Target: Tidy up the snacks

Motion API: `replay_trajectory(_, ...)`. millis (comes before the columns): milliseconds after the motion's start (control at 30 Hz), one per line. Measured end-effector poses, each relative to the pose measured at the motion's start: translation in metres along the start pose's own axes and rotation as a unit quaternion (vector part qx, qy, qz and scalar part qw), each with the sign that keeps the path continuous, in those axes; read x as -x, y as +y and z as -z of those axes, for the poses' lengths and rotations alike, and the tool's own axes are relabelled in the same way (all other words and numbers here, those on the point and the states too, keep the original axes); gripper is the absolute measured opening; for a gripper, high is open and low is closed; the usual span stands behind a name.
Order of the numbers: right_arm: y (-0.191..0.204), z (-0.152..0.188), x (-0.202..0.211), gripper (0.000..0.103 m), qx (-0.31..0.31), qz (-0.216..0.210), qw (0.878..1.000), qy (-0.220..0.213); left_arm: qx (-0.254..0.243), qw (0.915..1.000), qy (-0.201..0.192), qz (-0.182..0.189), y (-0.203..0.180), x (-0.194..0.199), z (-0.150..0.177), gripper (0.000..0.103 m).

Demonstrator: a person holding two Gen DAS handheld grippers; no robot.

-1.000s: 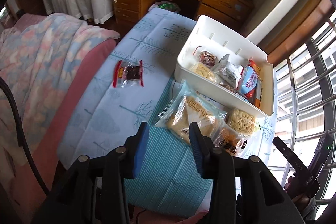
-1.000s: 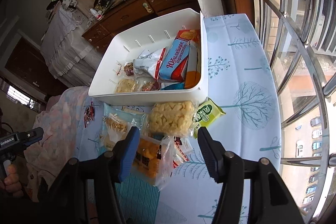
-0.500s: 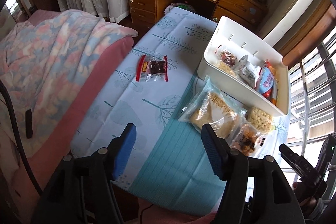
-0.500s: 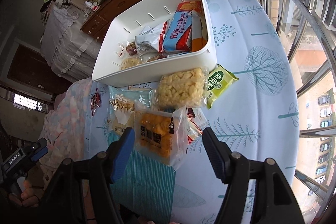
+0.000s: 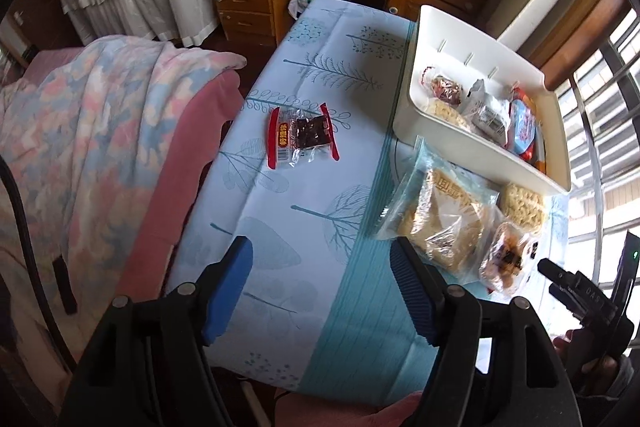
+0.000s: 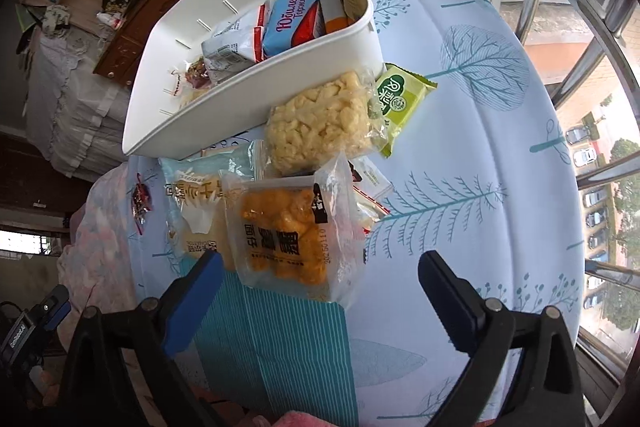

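From your left wrist, your left gripper (image 5: pixel 322 291) hangs spread wide and empty over the tablecloth (image 5: pixel 280 223). The red-edged candy packet (image 5: pixel 301 137) lies alone, well left of the white bin (image 5: pixel 448 139); a pastry bag (image 5: pixel 440 219) sits just in front of it.

From your right wrist, your right gripper (image 6: pixel 320 303) gapes empty just short of the orange snack bag (image 6: pixel 286 233). A pale puffed snack (image 6: pixel 320 123) touches the bin's (image 6: pixel 256 99) front wall, with a green packet (image 6: pixel 400 99) beside it.

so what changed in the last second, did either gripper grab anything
Neither grabbed anything. The left gripper opened wide and swung left, away from the bread packet. The right gripper opened wider above the orange snack packet. The snacks and white bin stayed put.
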State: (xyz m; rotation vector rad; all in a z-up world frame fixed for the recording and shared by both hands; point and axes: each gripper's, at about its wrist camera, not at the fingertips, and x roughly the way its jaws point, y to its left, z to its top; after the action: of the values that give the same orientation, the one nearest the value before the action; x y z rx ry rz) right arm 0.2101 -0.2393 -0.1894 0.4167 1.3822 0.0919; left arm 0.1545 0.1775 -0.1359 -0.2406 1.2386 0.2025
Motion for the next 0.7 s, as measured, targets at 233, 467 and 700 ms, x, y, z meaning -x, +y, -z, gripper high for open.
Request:
replay_trajectory(233,0.019,0.015,-0.011,0.099,-0.037,0.056,0.998,-0.02,-0.079,0.9969,0.003,0.001,0.01,-0.019,-0.022,0.082)
replay_trajectory(467,0.041,0.041,-0.023,0.099,-0.041,0.112,0.991,-0.054,-0.152,0.9882,0.011,-0.014,0.02,-0.05,-0.04,0.083)
replay_trajectory(700,0.058,0.054,-0.033,0.099,-0.047,0.128,0.987,-0.088,-0.222,0.9748,0.0,-0.019,0.018,-0.088,-0.061,0.083)
